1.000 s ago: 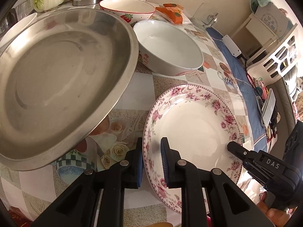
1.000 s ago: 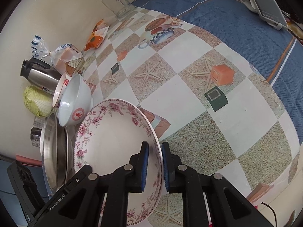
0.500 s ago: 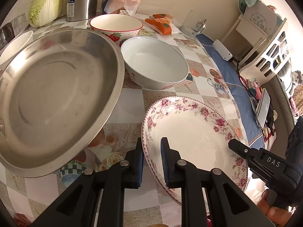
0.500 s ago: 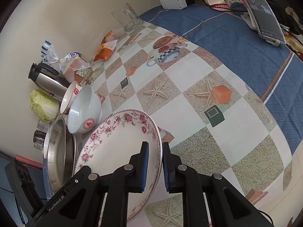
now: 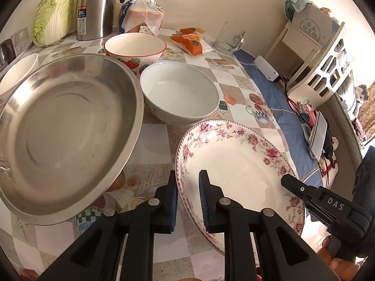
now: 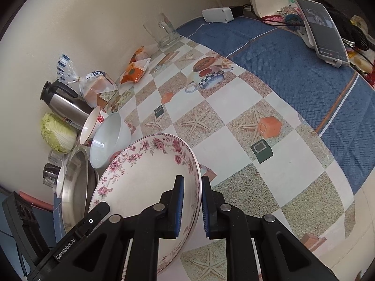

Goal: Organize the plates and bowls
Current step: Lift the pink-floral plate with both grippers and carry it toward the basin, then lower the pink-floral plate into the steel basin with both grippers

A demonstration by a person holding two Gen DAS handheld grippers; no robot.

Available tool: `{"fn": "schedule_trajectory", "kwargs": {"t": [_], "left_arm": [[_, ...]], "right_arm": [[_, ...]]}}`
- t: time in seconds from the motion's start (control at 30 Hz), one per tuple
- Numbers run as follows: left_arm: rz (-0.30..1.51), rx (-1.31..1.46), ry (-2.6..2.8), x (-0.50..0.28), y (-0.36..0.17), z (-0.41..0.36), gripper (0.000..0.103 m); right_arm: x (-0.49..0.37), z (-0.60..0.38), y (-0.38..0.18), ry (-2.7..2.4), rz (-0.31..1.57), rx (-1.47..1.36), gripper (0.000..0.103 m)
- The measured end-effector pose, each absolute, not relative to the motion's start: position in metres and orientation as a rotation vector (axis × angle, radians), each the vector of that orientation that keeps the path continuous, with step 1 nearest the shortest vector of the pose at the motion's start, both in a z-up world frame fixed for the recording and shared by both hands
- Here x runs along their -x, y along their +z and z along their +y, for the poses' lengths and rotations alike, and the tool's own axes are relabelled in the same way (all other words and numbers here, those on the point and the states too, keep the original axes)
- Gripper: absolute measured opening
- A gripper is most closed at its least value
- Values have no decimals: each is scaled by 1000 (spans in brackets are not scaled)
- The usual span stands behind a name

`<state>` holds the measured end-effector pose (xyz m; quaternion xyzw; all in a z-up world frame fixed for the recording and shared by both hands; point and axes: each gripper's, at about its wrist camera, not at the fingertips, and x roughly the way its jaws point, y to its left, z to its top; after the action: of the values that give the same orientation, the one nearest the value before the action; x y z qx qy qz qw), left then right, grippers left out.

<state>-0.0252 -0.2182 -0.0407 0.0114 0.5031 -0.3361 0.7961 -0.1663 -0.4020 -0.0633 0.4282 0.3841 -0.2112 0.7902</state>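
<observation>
The left gripper (image 5: 188,194) is nearly closed, its two blue-padded fingers pinching the near-left rim of the floral plate (image 5: 236,164): one pad lies outside the rim, the other inside on the white well. The right gripper (image 6: 192,202) is likewise nearly closed and clamps the opposite rim of the same plate (image 6: 145,175), one pad inside, one outside. In the left wrist view the right tool shows as a black finger tip at the plate's far-right edge, with part of a hand under it. The plate sits tilted between the two tools, clear of the checkered tablecloth (image 6: 234,126).

Relative to the plate: a white bowl (image 5: 179,93) stands just beyond it, not touching. A strawberry bowl (image 5: 134,48) stands behind the white bowl. A steel pan (image 5: 63,135) lies to the plate's left, apart from it. A steel kettle (image 5: 97,7) and a cabbage (image 5: 52,15) stand farther back by the wall.
</observation>
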Motion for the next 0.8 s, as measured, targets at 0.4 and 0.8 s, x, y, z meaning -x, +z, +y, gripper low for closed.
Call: {"fn": "schedule_trajectory", "kwargs": {"t": [0.4,0.8], "left_arm": [[984,34,-717,17,-9,-200,18],[952,36,-676,-3,0,-171,18]], "right_arm": [[160,-386,-33,-419,724,-843,15],[138,-356,-24,-382,723,-810,15]]}}
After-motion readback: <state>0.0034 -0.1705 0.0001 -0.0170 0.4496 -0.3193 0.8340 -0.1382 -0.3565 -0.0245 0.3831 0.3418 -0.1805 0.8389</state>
